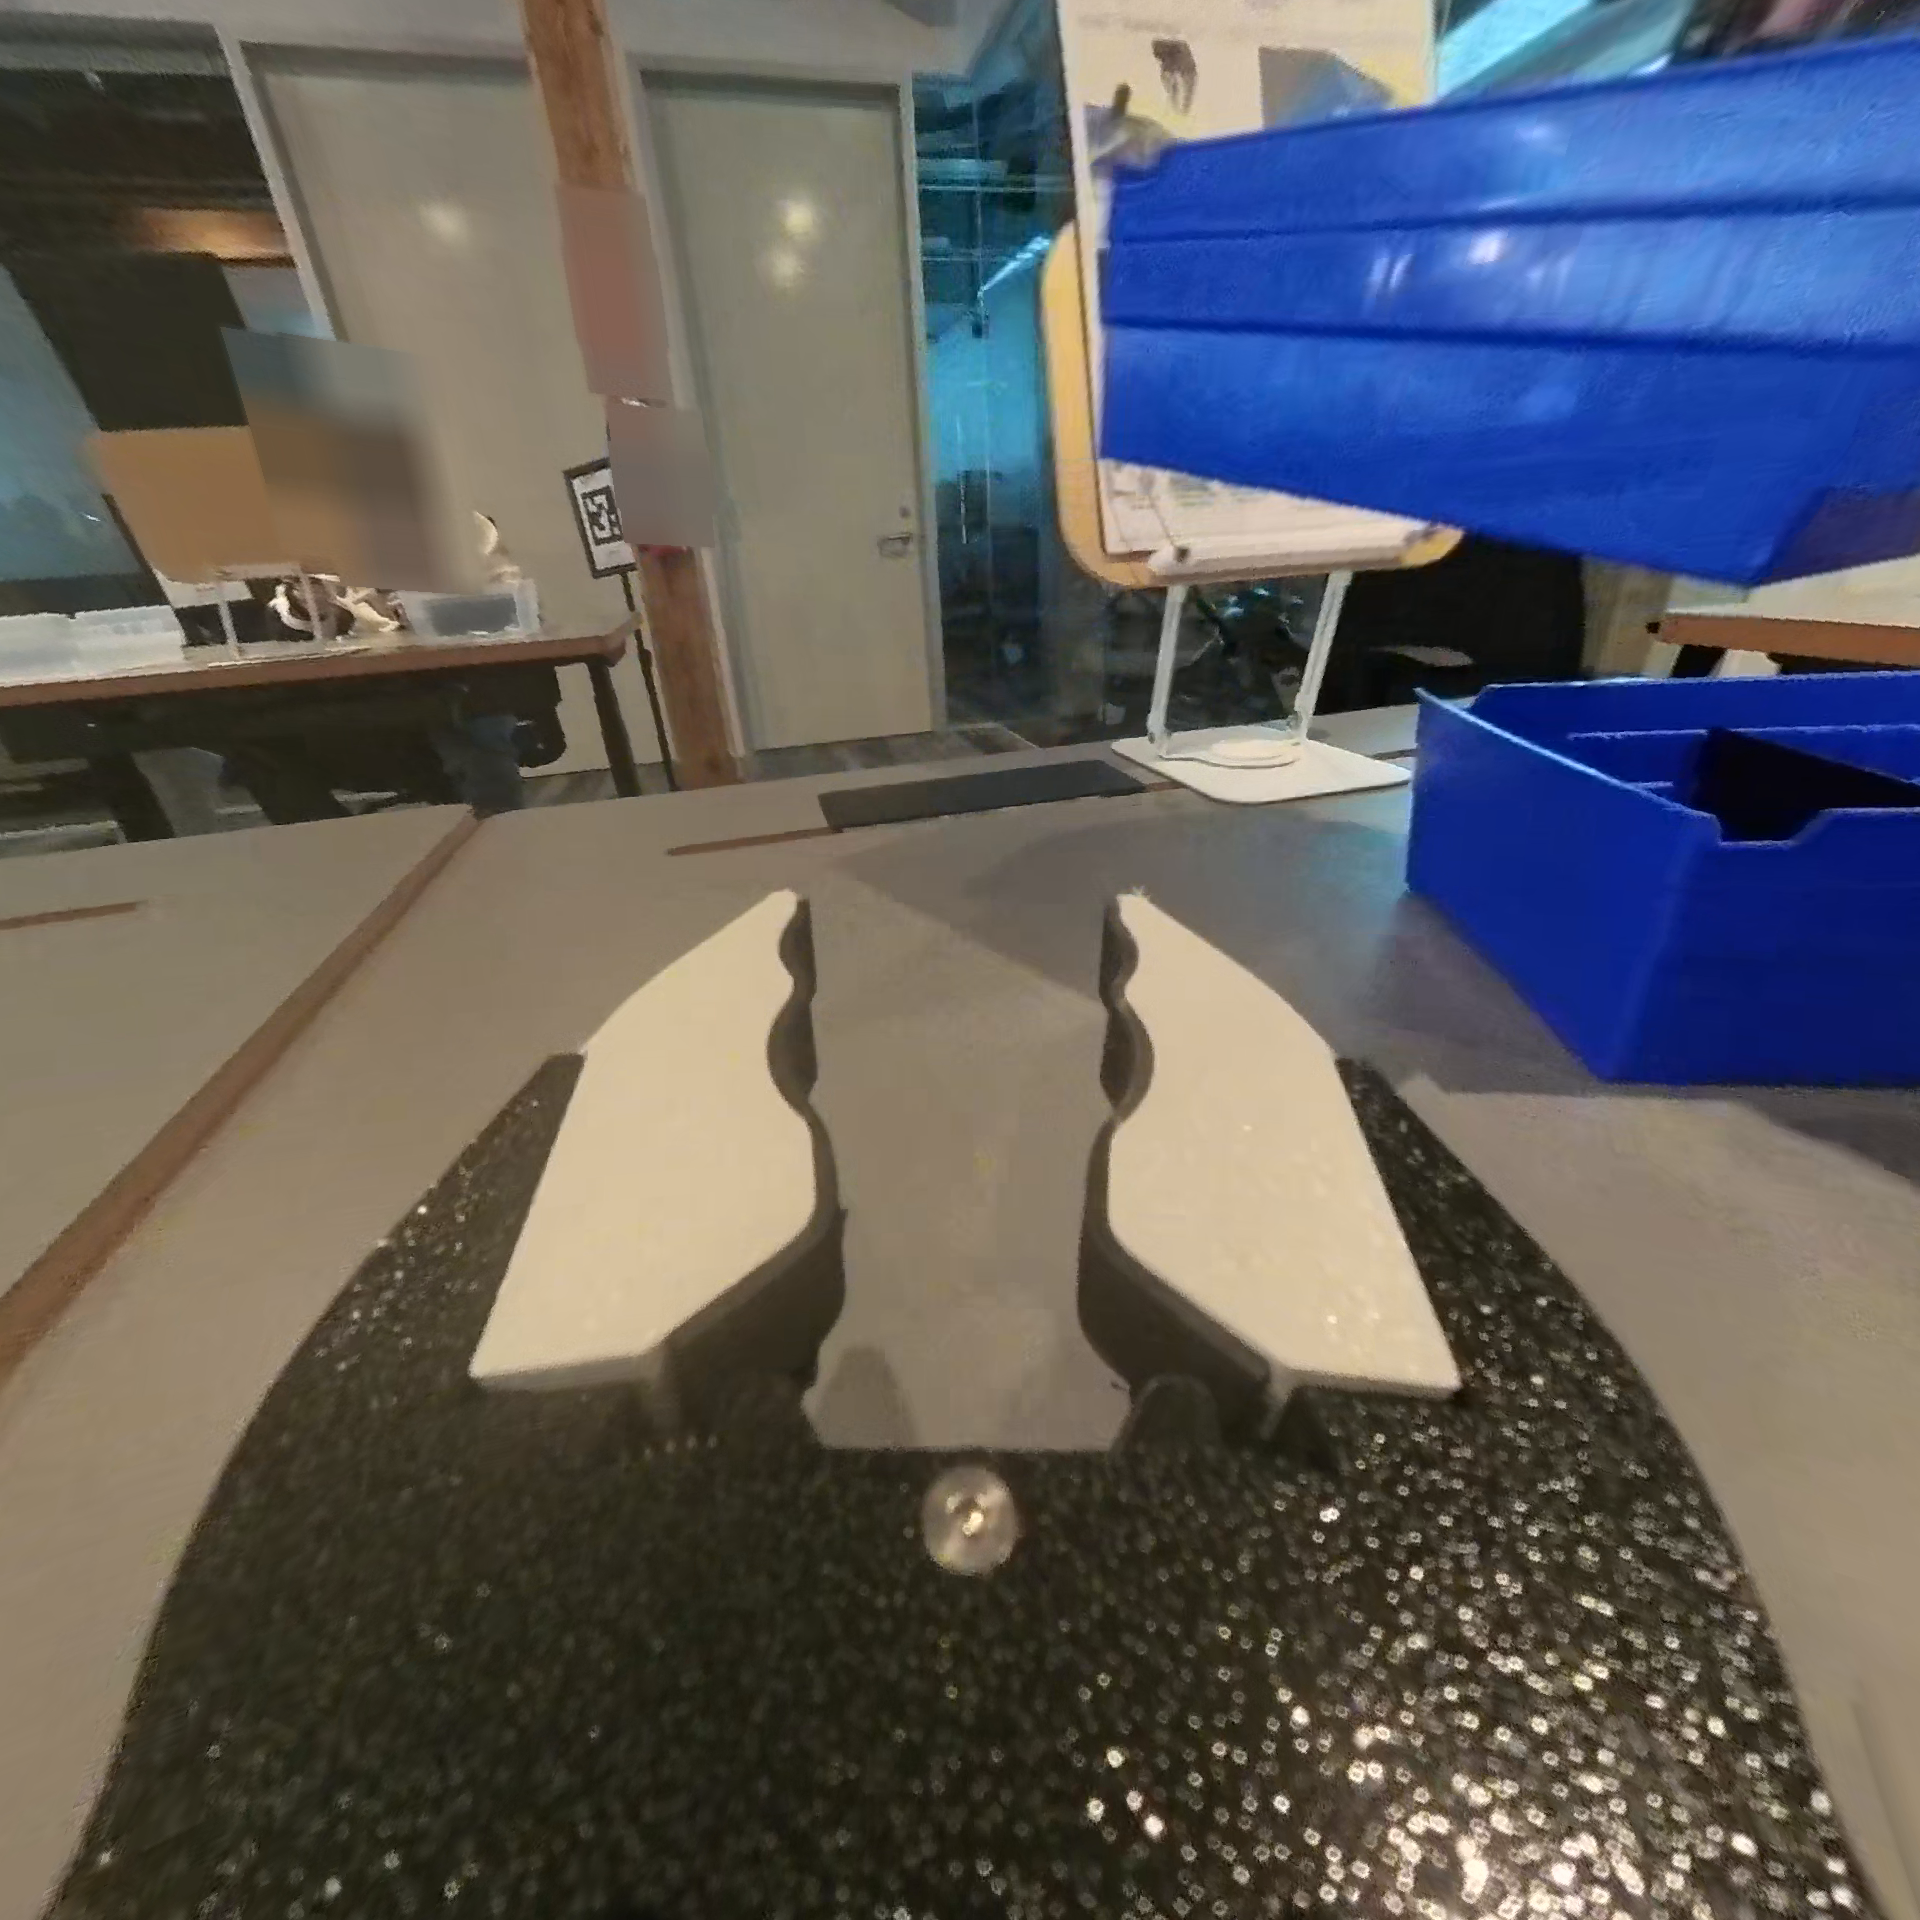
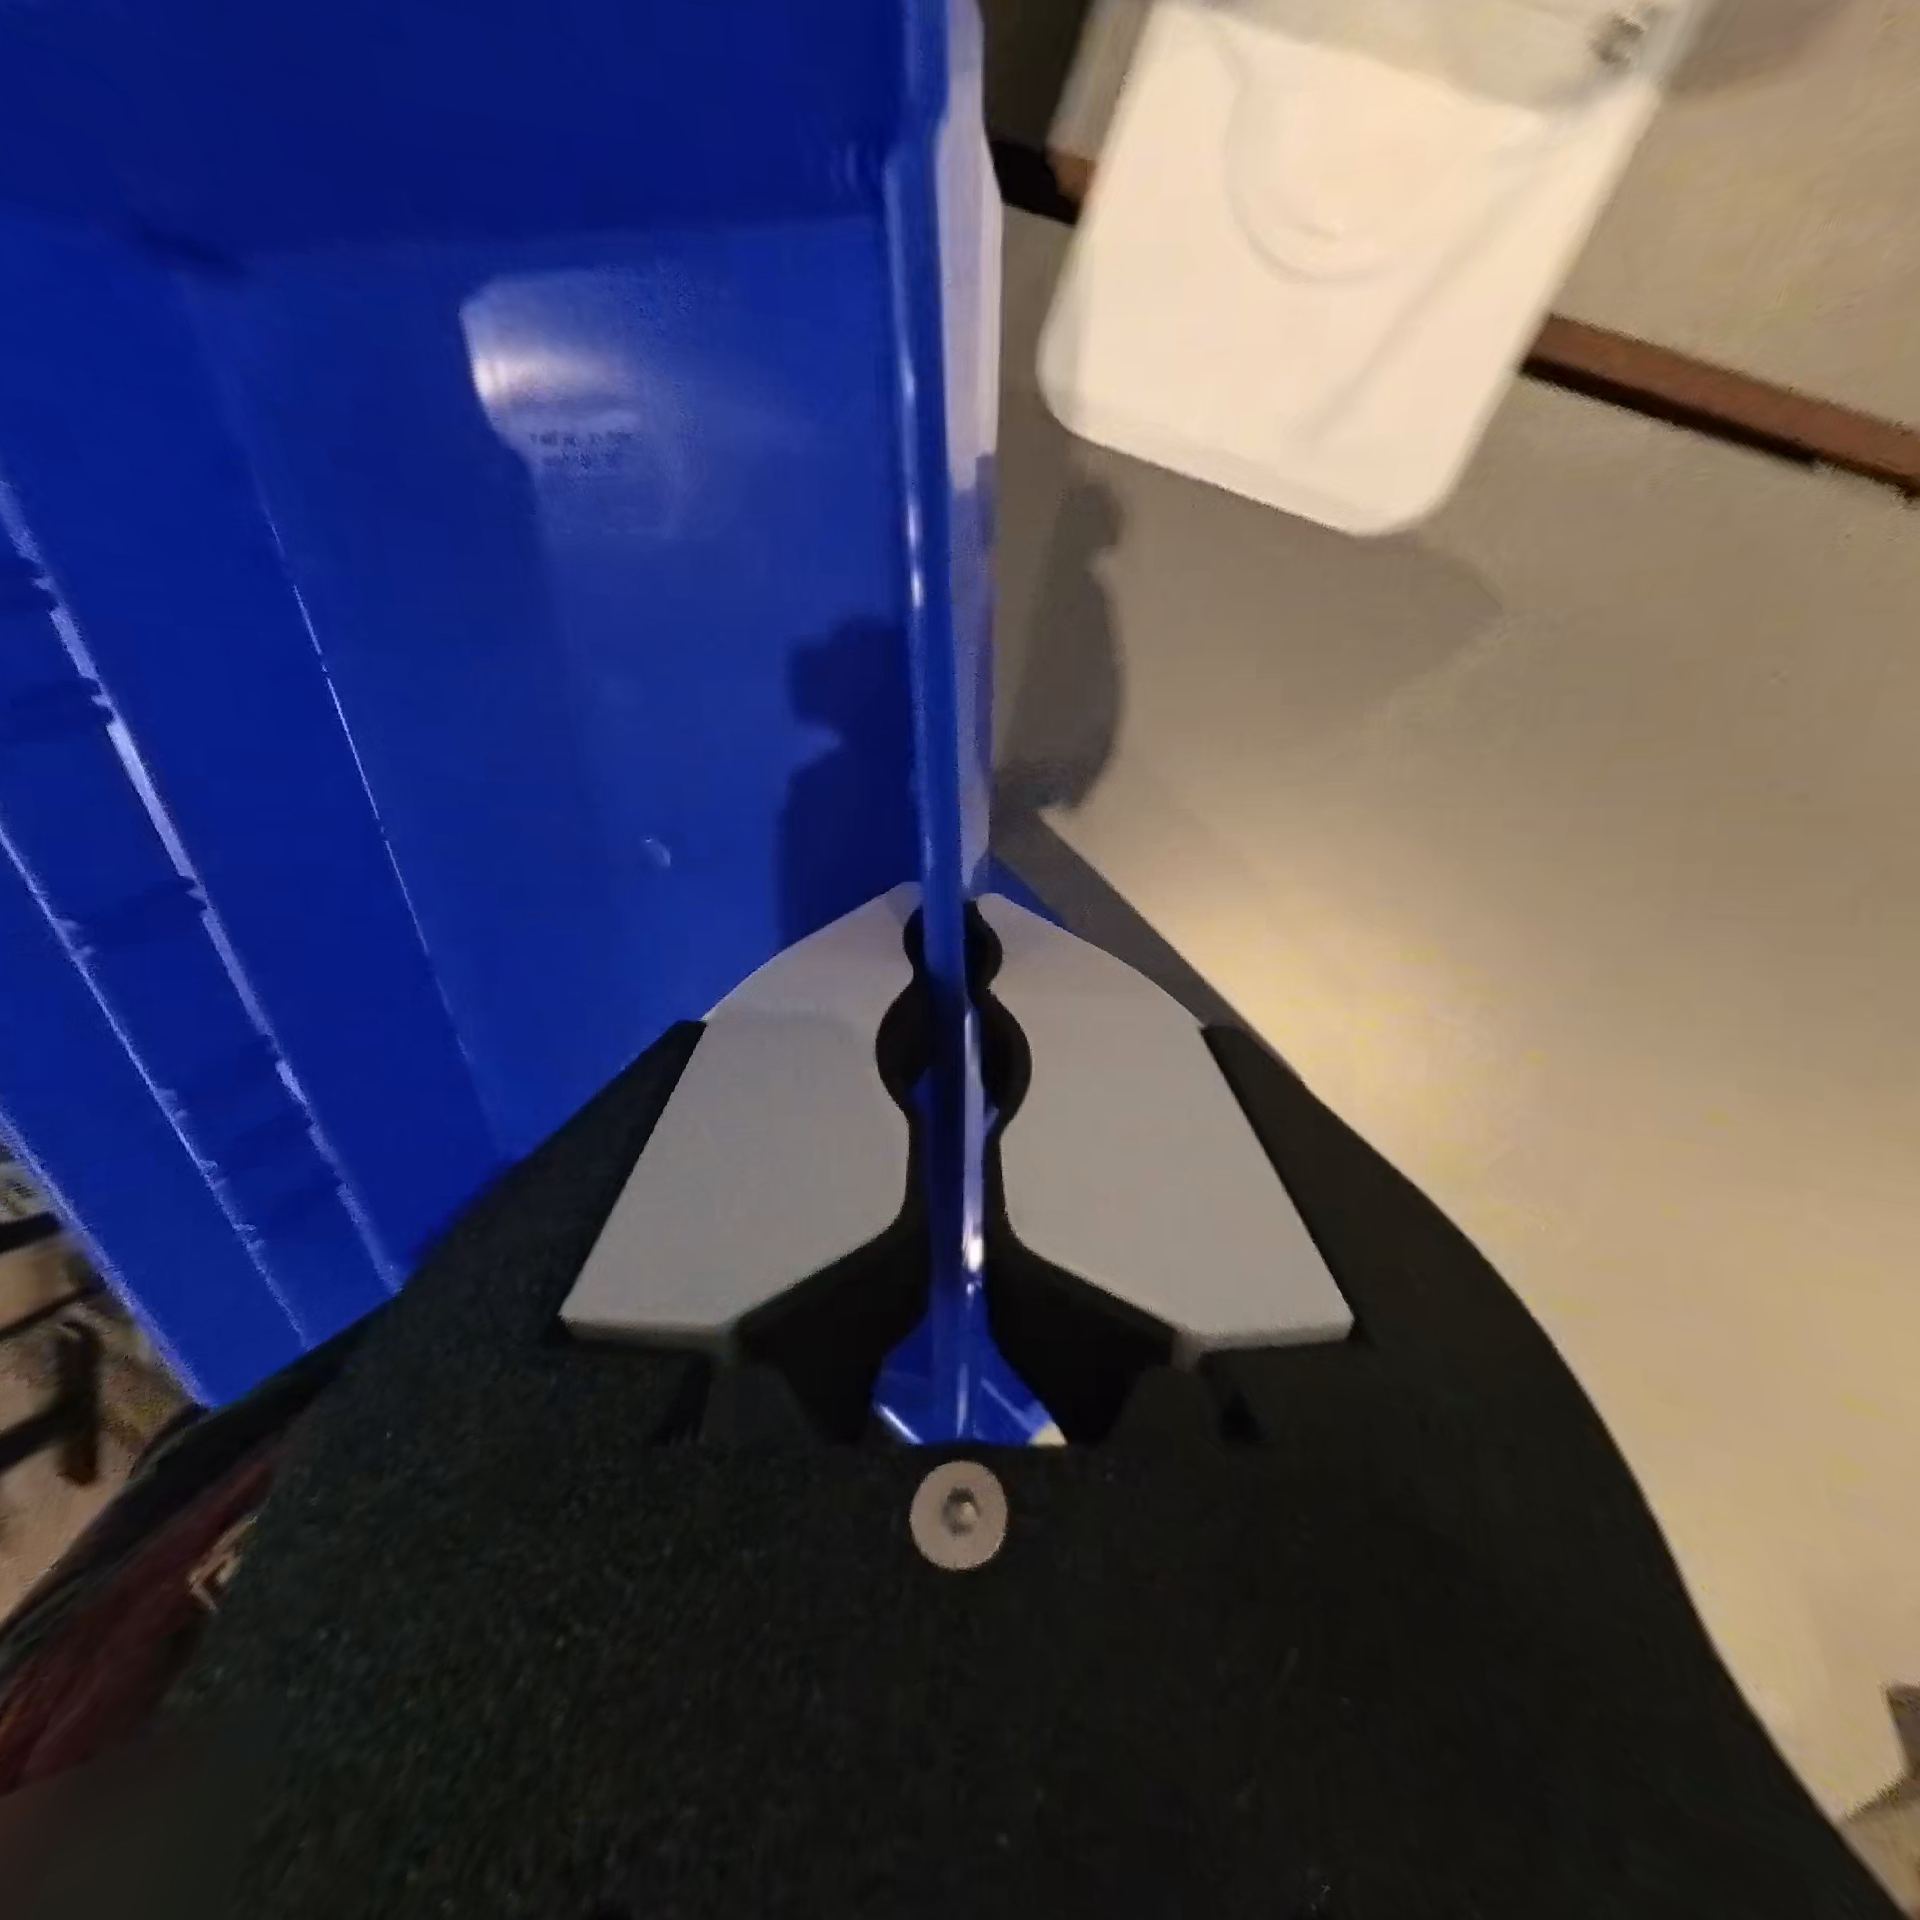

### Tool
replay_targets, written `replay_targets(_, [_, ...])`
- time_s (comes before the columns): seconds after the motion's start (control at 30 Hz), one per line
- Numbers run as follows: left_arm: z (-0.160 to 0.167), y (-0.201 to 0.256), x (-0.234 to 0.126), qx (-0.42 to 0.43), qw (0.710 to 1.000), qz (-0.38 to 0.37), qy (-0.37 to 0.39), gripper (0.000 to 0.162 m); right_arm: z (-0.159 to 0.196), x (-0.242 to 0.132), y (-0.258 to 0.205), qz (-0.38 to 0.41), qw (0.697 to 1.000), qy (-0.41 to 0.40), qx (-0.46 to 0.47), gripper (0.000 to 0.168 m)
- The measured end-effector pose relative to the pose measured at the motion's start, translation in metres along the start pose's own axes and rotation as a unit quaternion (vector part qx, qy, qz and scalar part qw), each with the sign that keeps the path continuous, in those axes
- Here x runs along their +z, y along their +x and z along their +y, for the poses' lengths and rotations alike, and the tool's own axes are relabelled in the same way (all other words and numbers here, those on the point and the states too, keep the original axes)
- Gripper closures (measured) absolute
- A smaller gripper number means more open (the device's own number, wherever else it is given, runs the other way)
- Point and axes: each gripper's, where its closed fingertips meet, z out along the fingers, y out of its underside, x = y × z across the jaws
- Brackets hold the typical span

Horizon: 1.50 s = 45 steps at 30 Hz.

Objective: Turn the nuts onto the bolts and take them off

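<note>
My right gripper is shut on the side wall of a blue plastic bin and holds it in the air; its inside looks empty. The same bin shows tilted in the air at the upper right of the left wrist view. My left gripper is open and empty, low over the grey table. A second blue bin with dividers stands on the table to the right of it. No nuts or bolts show in either view.
A white stand base sits at the table's far edge, holding up a board. A black mat lies near the far edge. Another table with clutter stands beyond at the left. One gripper's finger ends stand about 45 centimeters off the other's.
</note>
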Motion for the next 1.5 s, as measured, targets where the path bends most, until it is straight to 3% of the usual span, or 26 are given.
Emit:
replay_targets(0.33, [0.004,0.026,0.011,0.047,0.998,0.02,-0.033,0.11,0.135,-0.088,0.218,0.018,0.983,0.045,0.176,0.164])
replay_targets(0.6, [0.008,0.069,0.032,0.03,0.998,0.041,-0.04,0.11,0.214,-0.07,0.336,0.056,0.97,0.019,0.238,0.164])
replay_targets(0.93, [-0.005,0.089,0.047,0.025,0.999,0.017,-0.041,0.11,0.221,0.0,0.38,0.054,0.978,-0.049,0.196,0.163])
replay_targets(1.2, [-0.003,0.093,0.046,0.013,0.999,0.012,-0.049,0.11,0.22,0.029,0.389,0.055,0.982,-0.071,0.168,0.164])
replay_targets(1.3, [0.0,0.097,0.046,0.008,0.998,0.018,-0.051,0.109,0.213,0.03,0.387,0.036,0.983,-0.037,0.178,0.158])
replay_targets(1.37, [0.001,0.101,0.046,0.005,0.998,0.024,-0.051,0.109,0.2,0.028,0.376,-0.017,0.98,0.009,0.198,0.133])
replay_targets(1.4, [0.002,0.103,0.046,0.003,0.998,0.027,-0.052,0.109,0.194,0.023,0.374,-0.024,0.979,0.034,0.199,0.128])
replay_targets(1.5, [0.005,0.109,0.043,-0.006,0.998,0.04,-0.055,0.108,0.178,0.0,0.374,0.0,0.979,0.114,0.172,0.127])
